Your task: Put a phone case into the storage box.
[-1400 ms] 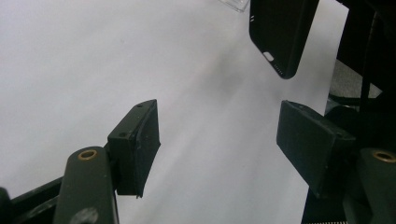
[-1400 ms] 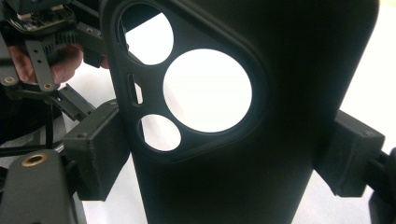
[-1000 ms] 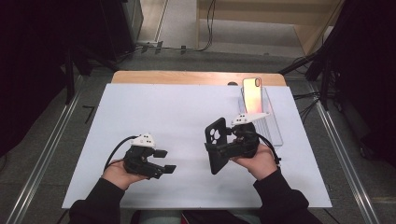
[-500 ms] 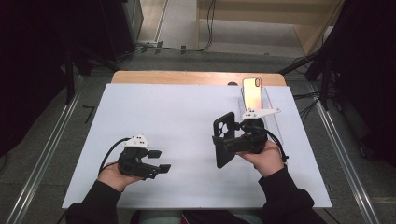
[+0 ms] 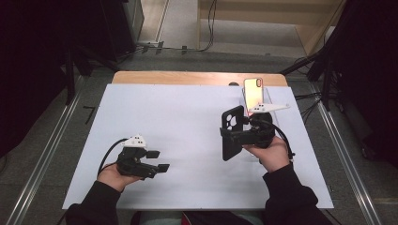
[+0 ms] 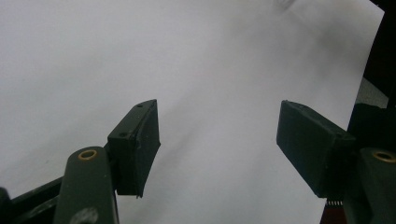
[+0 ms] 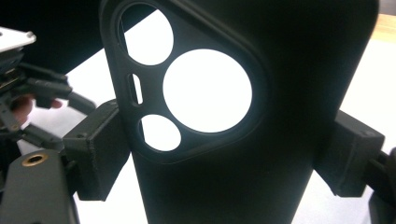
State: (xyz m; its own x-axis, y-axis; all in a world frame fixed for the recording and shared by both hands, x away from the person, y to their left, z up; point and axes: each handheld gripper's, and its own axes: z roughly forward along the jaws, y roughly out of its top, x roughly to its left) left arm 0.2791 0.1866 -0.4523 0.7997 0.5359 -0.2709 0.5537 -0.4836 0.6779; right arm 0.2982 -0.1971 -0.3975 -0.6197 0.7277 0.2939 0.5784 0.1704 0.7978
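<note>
A black phone case (image 5: 231,121) with a camera cutout stands upright above the white sheet, and my right gripper (image 5: 236,137) is shut on its two long edges. In the right gripper view the case (image 7: 261,177) fills the space between my right gripper's (image 7: 224,156) pads, cutout toward the camera. My left gripper (image 5: 158,161) hovers low at the front left, open, with nothing between its fingers. The left gripper view has that gripper (image 6: 217,140) over bare white sheet. A phone (image 5: 254,92) with a gold-pink back stands on a clear stand at the back right.
The white sheet (image 5: 178,117) covers most of the wooden table (image 5: 187,78). Dark metal rails run along both sides of the table on the floor. My left gripper (image 7: 32,100) also appears at the left edge of the right gripper view.
My right hand has carried the black case a little to the right and farther back, toward the standing phone. The left hand has hardly moved.
</note>
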